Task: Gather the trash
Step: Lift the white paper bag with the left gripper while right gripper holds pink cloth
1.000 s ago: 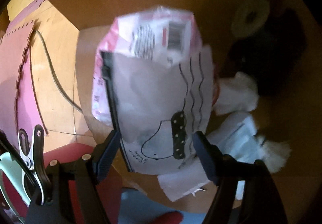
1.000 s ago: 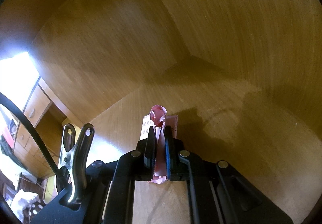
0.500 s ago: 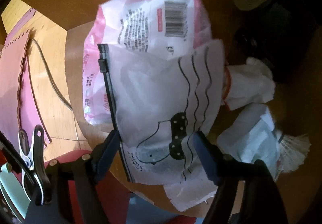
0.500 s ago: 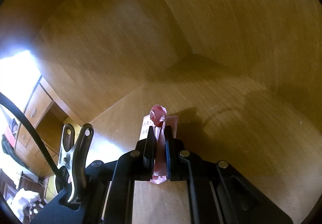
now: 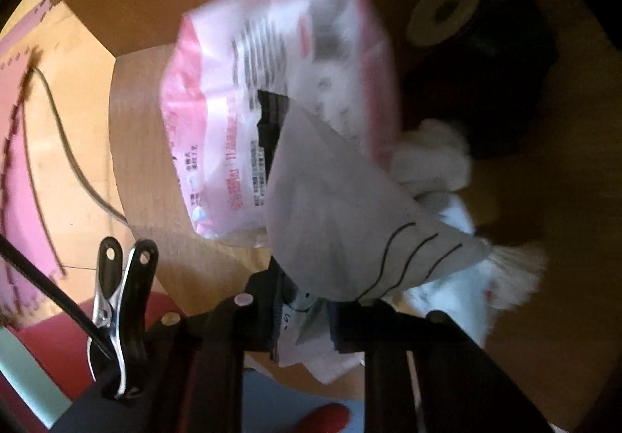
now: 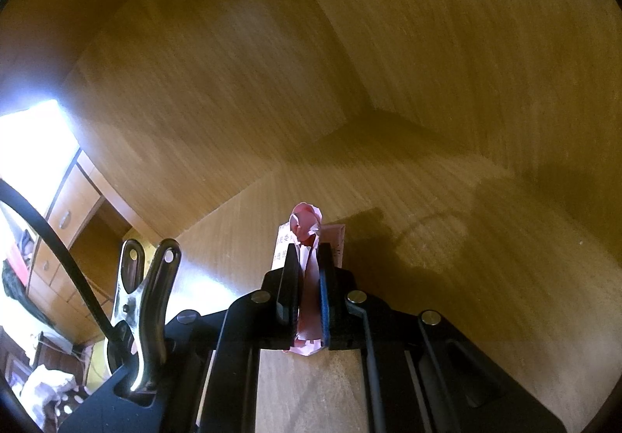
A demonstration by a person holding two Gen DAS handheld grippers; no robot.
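**Left jaws close on the drawn-on bag**

Since the earlier frames the left hand-held gripper (image 5: 301, 310) has just been closing its jaws, which stood wide on either side of the white bag (image 5: 342, 223); now they pinch the bag's lower edge, and the bag has folded into a cone shape, its three black wavy lines swung toward the lower right. The view is blurred by motion. Behind the white bag lies a pink and white printed packet (image 5: 248, 95) on the round wooden worktop (image 5: 136, 168). To the right of the bag, crumpled white tissues (image 5: 439, 157) sit on the worktop, with more white paper scraps (image 5: 501, 285) nearer the edge. A pale roll (image 5: 443, 13) stands at the upper right beside a dark object too shadowed to tell. A grey cable (image 5: 70, 157) runs across the floor at the left, next to a pink mat (image 5: 15, 168).

The right hand-held gripper (image 6: 309, 279) is unchanged: its jaws are clamped on a crumpled pink wrapper (image 6: 307, 223), which sticks out past the fingertips above a wooden surface (image 6: 427, 246)
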